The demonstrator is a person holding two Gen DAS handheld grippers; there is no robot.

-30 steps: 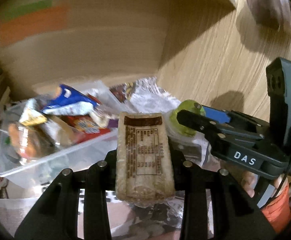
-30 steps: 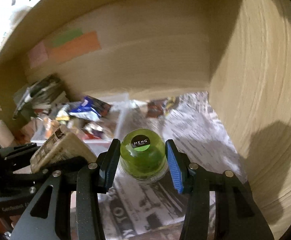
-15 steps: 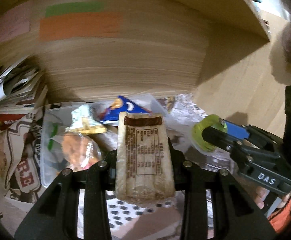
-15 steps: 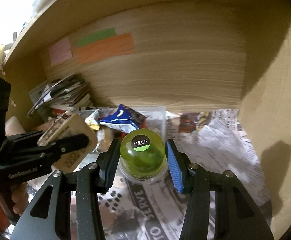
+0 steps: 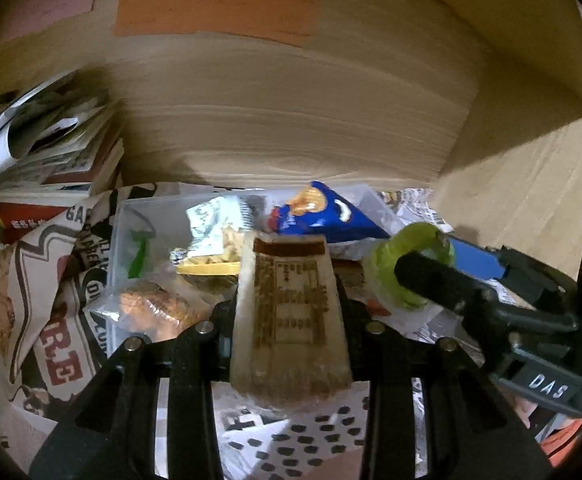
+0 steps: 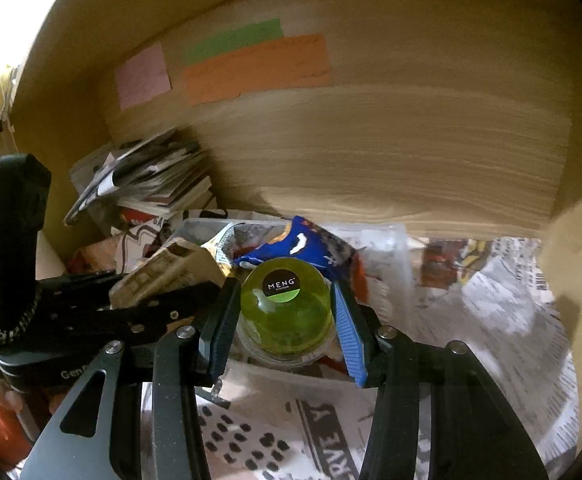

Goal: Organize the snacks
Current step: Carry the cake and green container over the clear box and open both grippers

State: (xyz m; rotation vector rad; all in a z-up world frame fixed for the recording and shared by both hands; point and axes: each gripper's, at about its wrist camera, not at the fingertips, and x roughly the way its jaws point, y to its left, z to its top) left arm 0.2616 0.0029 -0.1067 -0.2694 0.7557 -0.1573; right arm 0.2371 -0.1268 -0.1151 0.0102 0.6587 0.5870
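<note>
Green jelly cup [image 6: 285,314] clamped in right gripper [image 6: 285,320]; left gripper [image 5: 289,320] level, clutching biscuit pack [image 5: 289,312]

Wooden shelf [image 6: 371,168] lined with newspaper [image 6: 491,312]

Clear plastic bin [image 5: 151,216] rests on the newspaper at centre; stack of books [image 6: 159,188] at 10 o'clock.

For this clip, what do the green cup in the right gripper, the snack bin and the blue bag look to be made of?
Green jelly cup: clear glossy plastic, tinted green by its filling, highlights on the dome.
Snack bin: translucent, slightly frosted rigid plastic; contents show through the wall.
Blue chip bag: thin printed film, probably foil-lined, crinkled and shiny.
</note>
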